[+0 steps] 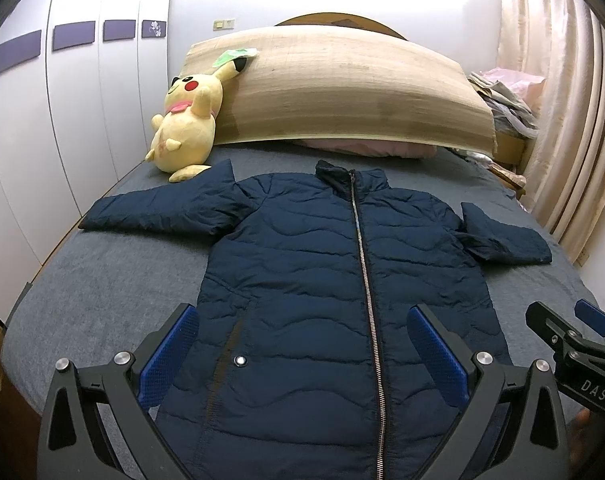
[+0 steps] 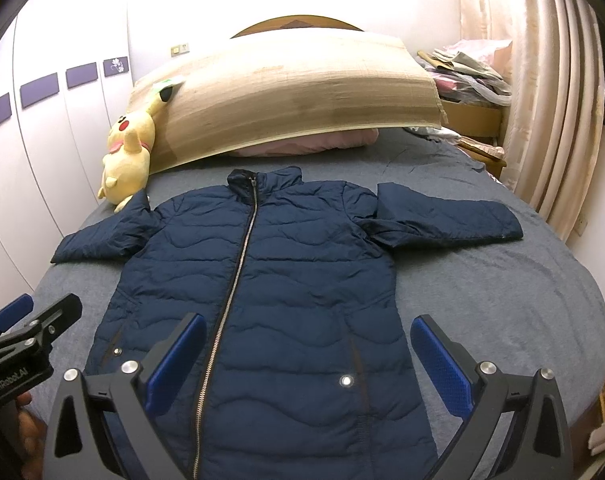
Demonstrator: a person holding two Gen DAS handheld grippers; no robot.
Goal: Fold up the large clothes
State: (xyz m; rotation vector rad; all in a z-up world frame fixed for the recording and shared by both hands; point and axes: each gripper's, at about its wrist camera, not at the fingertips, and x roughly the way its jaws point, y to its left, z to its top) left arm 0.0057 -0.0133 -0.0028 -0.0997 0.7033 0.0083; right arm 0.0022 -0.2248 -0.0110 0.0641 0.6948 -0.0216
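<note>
Left wrist view: left gripper (image 1: 302,356) fingers (image 1: 170,356) wide apart, nothing held, hovering above the jacket (image 1: 314,280) hem, prob. lined up to grab the lower edge. Right gripper (image 2: 308,364) same story, pads (image 2: 442,368) spread, empty, over the hem's other half. Jacket lies flat, zipped, front up on the bed (image 1: 102,280), sleeves out to both sides w/ cuffs doubled back; spread like this so a fold can start clean. Plush (image 1: 186,120) and board (image 1: 342,92) sit at the head end, clear of the work. Writing: "DAS" on right gripper body, "GenRobot.AI" on left's
</note>
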